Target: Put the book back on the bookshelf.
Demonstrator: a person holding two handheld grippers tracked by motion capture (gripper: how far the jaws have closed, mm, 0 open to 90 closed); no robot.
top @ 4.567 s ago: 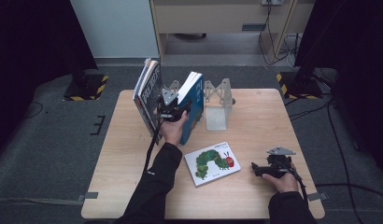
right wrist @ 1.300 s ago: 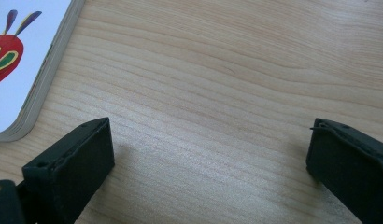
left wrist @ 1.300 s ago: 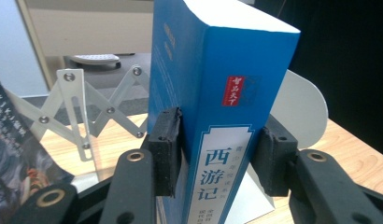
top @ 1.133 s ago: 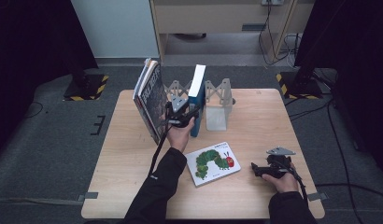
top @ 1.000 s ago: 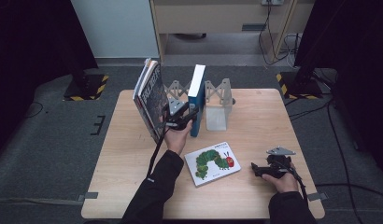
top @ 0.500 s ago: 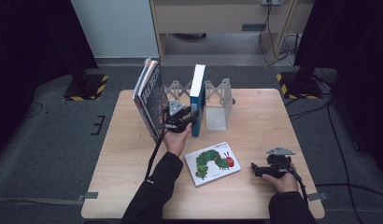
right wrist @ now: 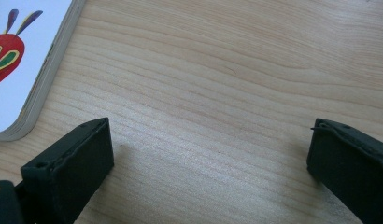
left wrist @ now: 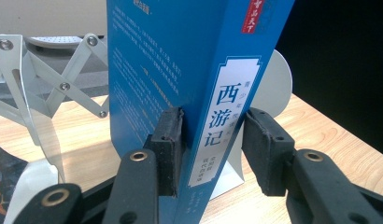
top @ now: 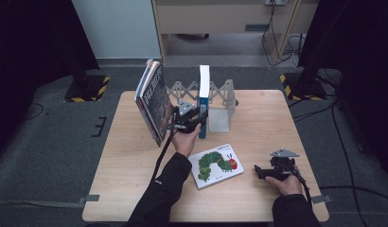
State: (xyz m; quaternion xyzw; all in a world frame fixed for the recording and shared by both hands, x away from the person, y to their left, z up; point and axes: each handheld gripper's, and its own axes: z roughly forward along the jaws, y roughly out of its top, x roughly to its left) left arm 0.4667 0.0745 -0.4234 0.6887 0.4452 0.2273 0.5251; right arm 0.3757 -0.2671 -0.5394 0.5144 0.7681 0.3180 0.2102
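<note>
Now, at frame centre, the left gripper (top: 198, 119) is letting go of the upright blue book (top: 204, 94), jaws parted; next, back off without tipping it.

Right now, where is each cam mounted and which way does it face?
High view: above the person's side, looking forward and down at the table; both forearms, left gripper, right gripper.
Left gripper view: on the left gripper, along its jaws at the blue book and rack.
Right gripper view: on the right gripper, down at the table; jaws apart.
Shared: caterpillar book in the high and right gripper views.
</note>
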